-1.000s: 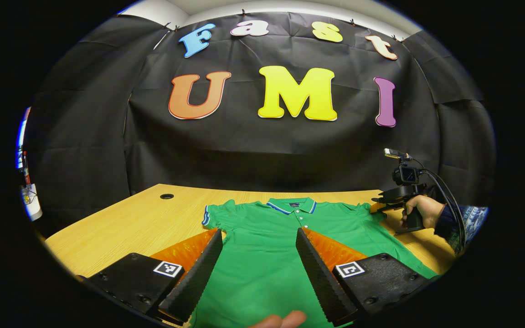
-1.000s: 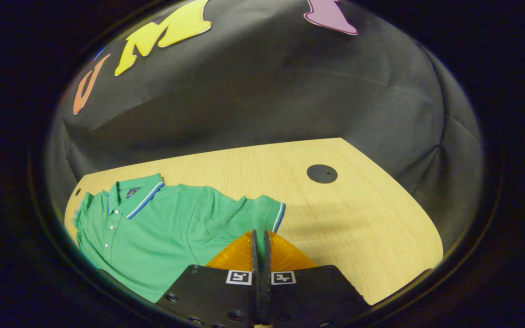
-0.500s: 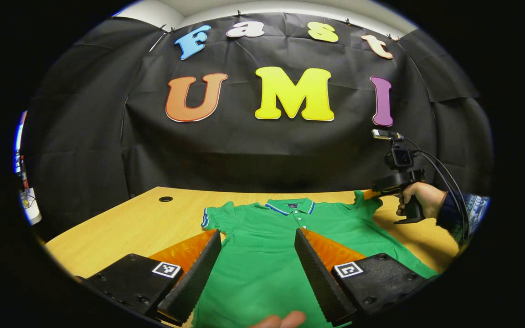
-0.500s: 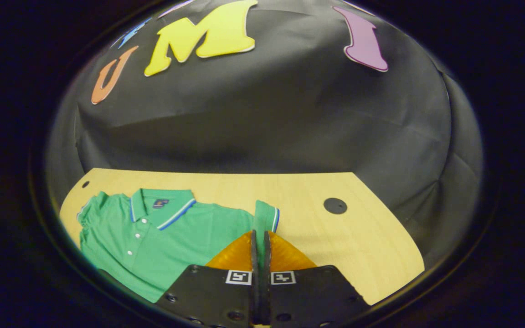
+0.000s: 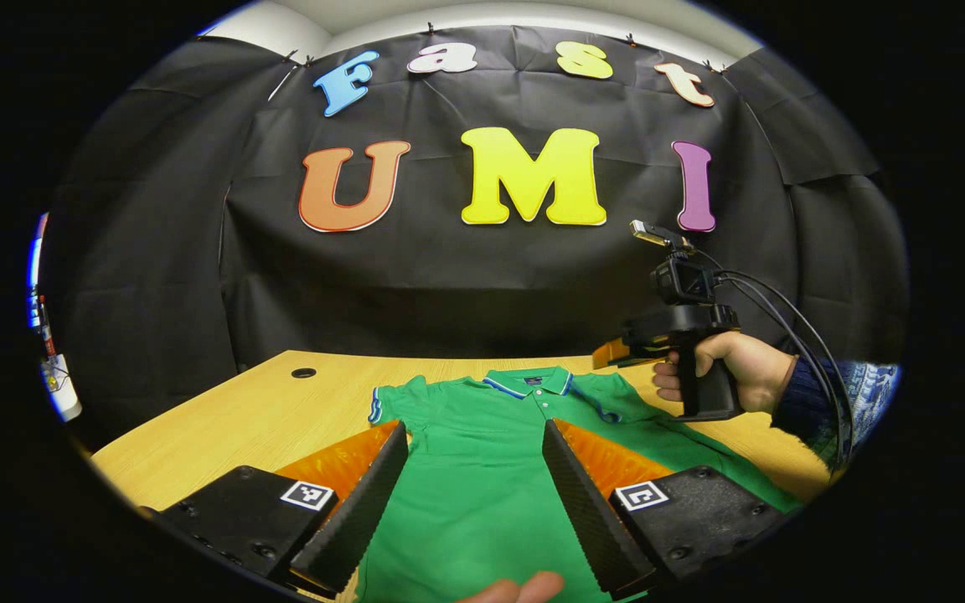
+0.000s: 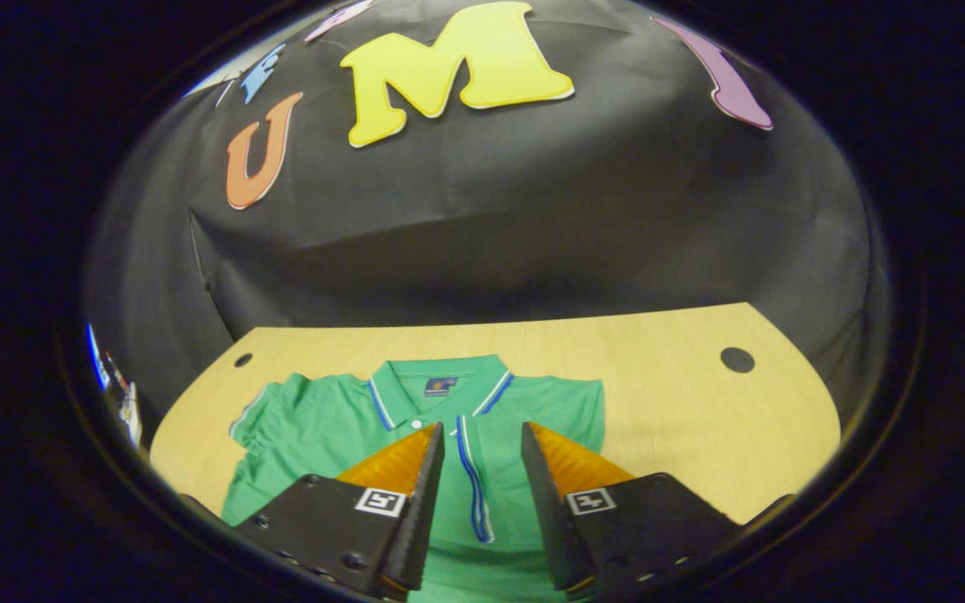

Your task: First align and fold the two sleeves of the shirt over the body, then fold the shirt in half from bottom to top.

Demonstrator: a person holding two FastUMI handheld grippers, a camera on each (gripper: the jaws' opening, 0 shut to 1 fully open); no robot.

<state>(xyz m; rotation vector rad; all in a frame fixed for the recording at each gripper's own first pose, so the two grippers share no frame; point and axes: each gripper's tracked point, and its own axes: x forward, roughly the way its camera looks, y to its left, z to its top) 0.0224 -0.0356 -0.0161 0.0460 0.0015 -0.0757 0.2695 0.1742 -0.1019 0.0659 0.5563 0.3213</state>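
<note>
A green polo shirt [image 5: 482, 469] with a blue-and-white trimmed collar lies face up on the wooden table [image 5: 223, 427]. My left gripper [image 5: 475, 427] hovers open over the shirt's lower body, with nothing between its fingers. In the left gripper view the left sleeve [image 5: 389, 400] lies spread out flat. The right gripper [image 5: 658, 335], held by a hand [image 5: 742, 377], hangs above the shirt's right shoulder. In the right gripper view my right gripper [image 6: 482, 435] stands open over the chest. The right sleeve [image 6: 470, 477] lies folded onto the body, its striped cuff showing between the fingers.
Round cable holes sit in the table at the back left [image 5: 303, 373] and back right [image 6: 737, 360]. Bare wood flanks the shirt on both sides. The black cloth wall [image 5: 482, 276] rises just behind the table. A thumb tip [image 5: 516, 590] shows at the bottom edge of the left gripper view.
The right gripper, shut on the right sleeve, lifted it and swung it left over the body, then opened and let it go. The left gripper barely moved.
</note>
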